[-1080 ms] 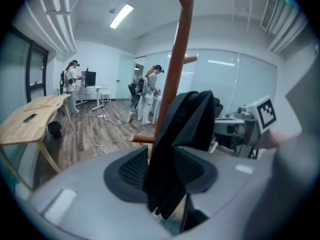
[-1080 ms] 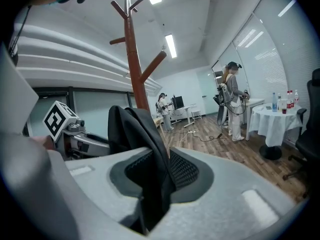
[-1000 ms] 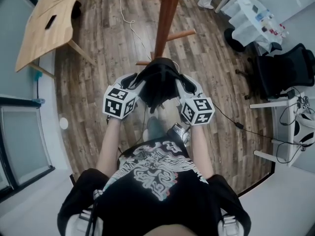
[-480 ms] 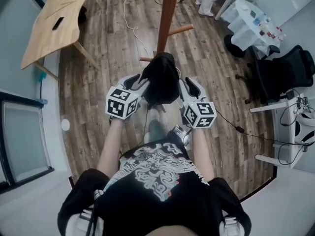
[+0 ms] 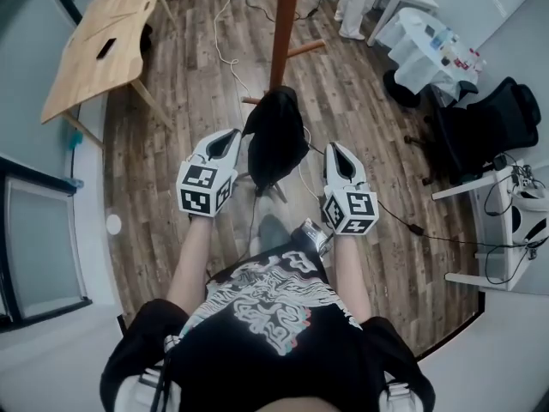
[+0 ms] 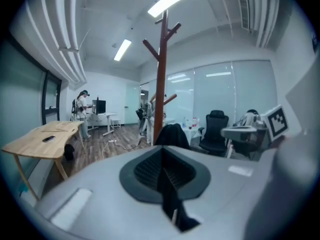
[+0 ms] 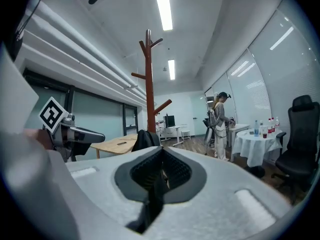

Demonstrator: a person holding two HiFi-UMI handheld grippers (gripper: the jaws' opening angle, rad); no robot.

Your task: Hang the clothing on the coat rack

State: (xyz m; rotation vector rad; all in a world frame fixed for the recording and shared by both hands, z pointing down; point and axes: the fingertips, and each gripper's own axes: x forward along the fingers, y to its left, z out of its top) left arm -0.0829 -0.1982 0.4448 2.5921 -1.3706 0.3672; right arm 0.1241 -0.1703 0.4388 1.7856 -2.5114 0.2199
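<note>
- Two tools up at mid frame in the head view, one on each side of the black clothing (image 5: 276, 136).
- On my left gripper (image 5: 232, 136) the jaws have just been closing. They are now pressed together with nothing between them. The tip sits just beside the cloth's left edge, and I can't tell if it brushes it.
- On my right gripper (image 5: 335, 148) the jaws are together too, with nothing in them. It is right of the cloth, with a clear strip of floor between them.
- The clothing hangs bunched low on the coat rack (image 5: 284, 24), against the pole, with its bottom edge drooping toward me. In both gripper views it is a dark lump just above the jaw line, next to the pole.
- The rack pole runs to the top edge of the head view. One peg sticks out to the right, and a short one points left just above the cloth.
- Room on the right: the wooden floor (image 5: 360, 110) is open as far as the white-clothed table (image 5: 420, 41) at upper right and the black office chair (image 5: 485, 123) at the right edge.
- Room on the left: there is a bare floor strip between the rack and the wooden table (image 5: 99, 45) at upper left. One table leg angles in toward the rack.
- Floor clutter: a white cable (image 5: 225, 41) lies left of the pole, and a dark cable (image 5: 399, 215) runs off to the lower right.
- In the right gripper view a person (image 7: 220, 126) stands by the white table, well past the rack.
</note>
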